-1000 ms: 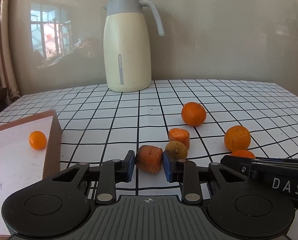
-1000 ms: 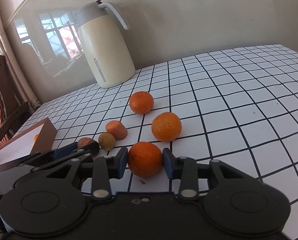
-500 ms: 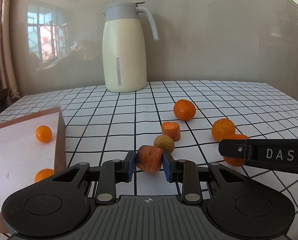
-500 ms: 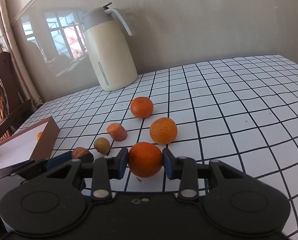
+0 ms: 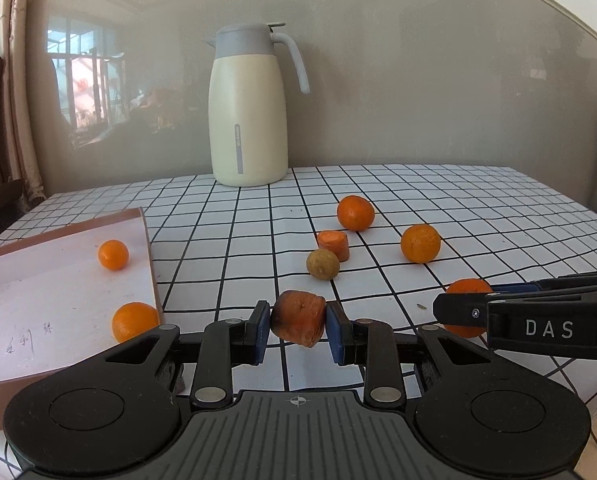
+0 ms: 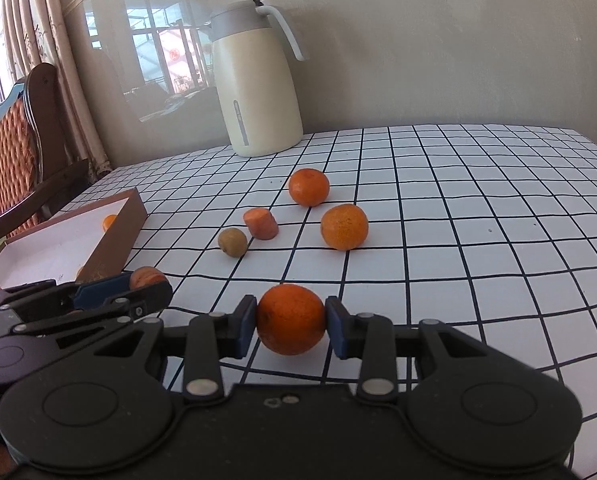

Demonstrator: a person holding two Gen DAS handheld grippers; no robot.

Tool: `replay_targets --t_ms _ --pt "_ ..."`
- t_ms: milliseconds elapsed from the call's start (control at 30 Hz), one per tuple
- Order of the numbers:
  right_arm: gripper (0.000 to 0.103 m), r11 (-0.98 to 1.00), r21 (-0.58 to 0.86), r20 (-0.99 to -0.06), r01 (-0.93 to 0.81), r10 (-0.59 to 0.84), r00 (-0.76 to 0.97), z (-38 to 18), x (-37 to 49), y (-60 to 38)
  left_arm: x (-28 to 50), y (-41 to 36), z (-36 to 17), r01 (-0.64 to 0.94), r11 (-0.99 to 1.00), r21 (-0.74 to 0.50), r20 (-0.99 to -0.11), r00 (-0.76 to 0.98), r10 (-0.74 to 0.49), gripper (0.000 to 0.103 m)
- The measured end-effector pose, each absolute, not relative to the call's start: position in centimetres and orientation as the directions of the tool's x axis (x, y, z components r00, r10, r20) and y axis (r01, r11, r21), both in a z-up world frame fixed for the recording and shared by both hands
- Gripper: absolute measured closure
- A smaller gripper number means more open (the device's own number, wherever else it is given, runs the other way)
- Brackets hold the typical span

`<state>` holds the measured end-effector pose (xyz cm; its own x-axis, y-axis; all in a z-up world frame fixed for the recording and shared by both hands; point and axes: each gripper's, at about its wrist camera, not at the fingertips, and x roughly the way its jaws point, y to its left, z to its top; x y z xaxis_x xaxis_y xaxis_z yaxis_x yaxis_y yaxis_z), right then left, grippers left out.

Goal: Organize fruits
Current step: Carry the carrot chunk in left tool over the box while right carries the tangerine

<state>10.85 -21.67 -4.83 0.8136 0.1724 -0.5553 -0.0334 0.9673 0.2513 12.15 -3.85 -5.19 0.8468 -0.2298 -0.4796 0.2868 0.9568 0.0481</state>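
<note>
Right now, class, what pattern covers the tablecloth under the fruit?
The tablecloth is white with a grid of thin black lines, clearest in the right wrist view.

My left gripper (image 5: 298,330), lower centre of frame: matte black body, two round discs, ribbed grey centre plate with a crosshair mark, silver pivot pins, blue pads. My right gripper (image 6: 291,326) looks the same; its side, at right, reads "DAS" in white.
</note>
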Motion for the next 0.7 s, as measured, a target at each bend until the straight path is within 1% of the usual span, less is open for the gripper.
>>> replay_targets --t_ms 400,700 --pt "0.074 0.963 0.243 -0.545 -0.116 0.234 0.805 -3.9 10.0 -19.5 9.7 -1.7 -3.9 0.274 0.961 0.044 -0.45 0.864 -0.226 0.073" --pt "0.074 0.946 0.249 -0.496 -0.209 0.31 0.811 -2.7 10.3 -16.5 8.5 1.2 -2.9 0.217 0.976 0.025 -0.421 0.887 -0.187 0.073"
